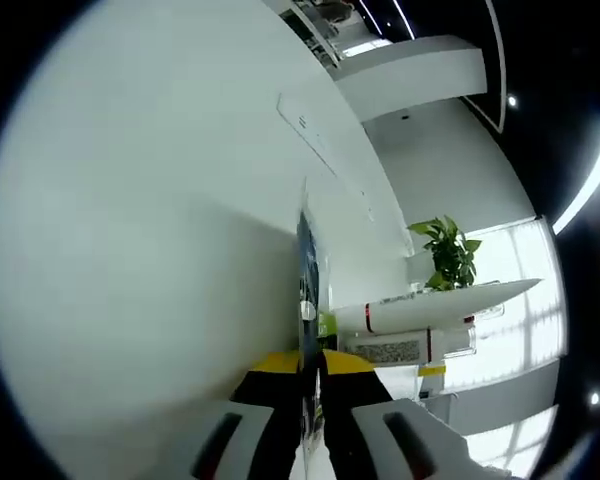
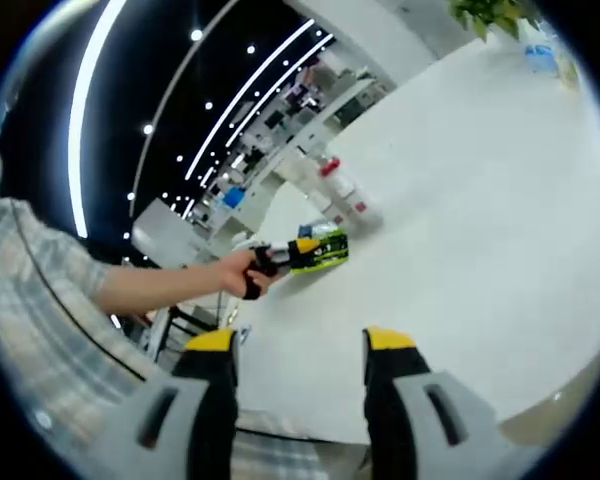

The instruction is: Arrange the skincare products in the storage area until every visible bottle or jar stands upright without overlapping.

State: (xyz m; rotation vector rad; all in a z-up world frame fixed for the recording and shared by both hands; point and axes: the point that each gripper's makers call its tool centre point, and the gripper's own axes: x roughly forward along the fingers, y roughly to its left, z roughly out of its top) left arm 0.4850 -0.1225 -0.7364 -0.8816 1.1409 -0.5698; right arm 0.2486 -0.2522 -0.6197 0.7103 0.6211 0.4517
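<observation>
The left gripper (image 1: 313,400) clamps a thin flat packet (image 1: 307,270) edge-on, likely to stand it upright. The right gripper (image 2: 298,350) waits with jaws spread, empty, above the white table (image 2: 480,200), where 1 red-capped bottle (image 2: 342,190) lies tipped near a green box (image 2: 320,252).

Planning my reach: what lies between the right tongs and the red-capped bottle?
The hand-held left tongs, over bare table, seen in the right gripper view.
</observation>
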